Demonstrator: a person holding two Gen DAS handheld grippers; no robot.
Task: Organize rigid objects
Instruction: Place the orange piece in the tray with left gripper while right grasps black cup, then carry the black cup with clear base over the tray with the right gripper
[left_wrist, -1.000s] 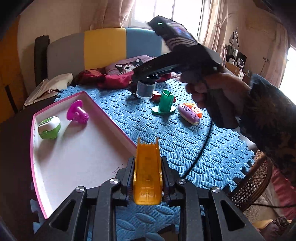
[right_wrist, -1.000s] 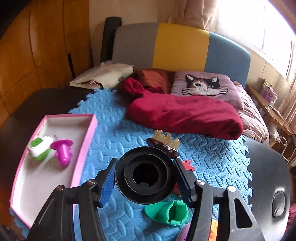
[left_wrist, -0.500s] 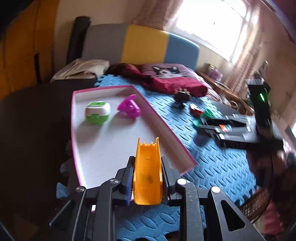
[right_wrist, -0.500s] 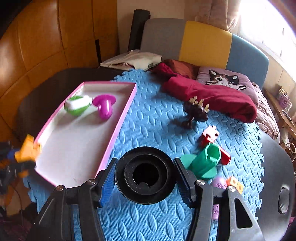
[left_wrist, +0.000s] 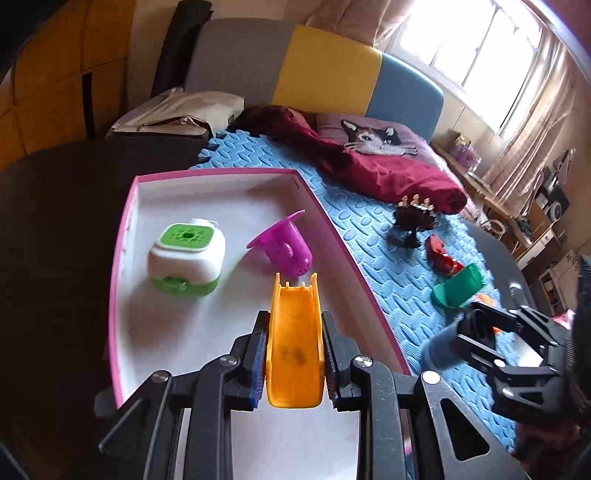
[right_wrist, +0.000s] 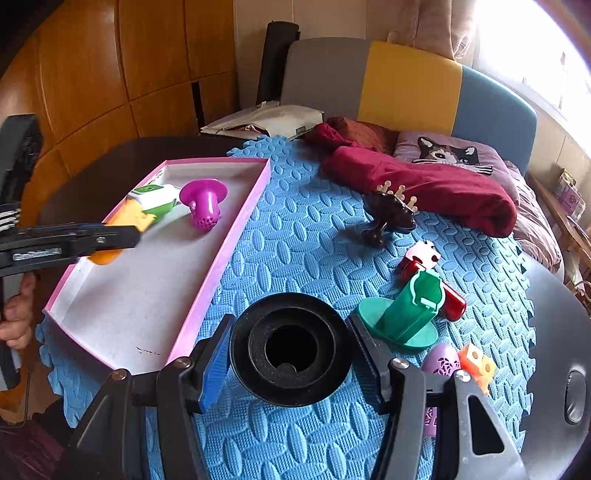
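Observation:
My left gripper (left_wrist: 294, 354) is shut on an orange toy slide (left_wrist: 294, 339) and holds it over the pink-rimmed white tray (left_wrist: 125, 236). The tray holds a green-and-white box (left_wrist: 186, 254) and a magenta funnel piece (left_wrist: 282, 248). My right gripper (right_wrist: 290, 360) is shut on a black round cup-like part (right_wrist: 290, 350) above the blue foam mat (right_wrist: 295, 258), just right of the tray (right_wrist: 236, 236). In the right wrist view the left gripper (right_wrist: 122, 232) with the slide (right_wrist: 131, 218) hangs over the tray's left side.
On the mat lie a dark brown comb-topped toy (right_wrist: 389, 214), a green stand (right_wrist: 410, 314), a red-and-white toy (right_wrist: 424, 262), a purple egg (right_wrist: 443, 363) and an orange cube (right_wrist: 476, 363). A red cloth (right_wrist: 424, 184) and cat cushion (right_wrist: 450, 155) lie at the back.
My left gripper has carried the orange slide from the mat's edge to over the tray. My right gripper with the black part has pulled back and now sits right of the tray.

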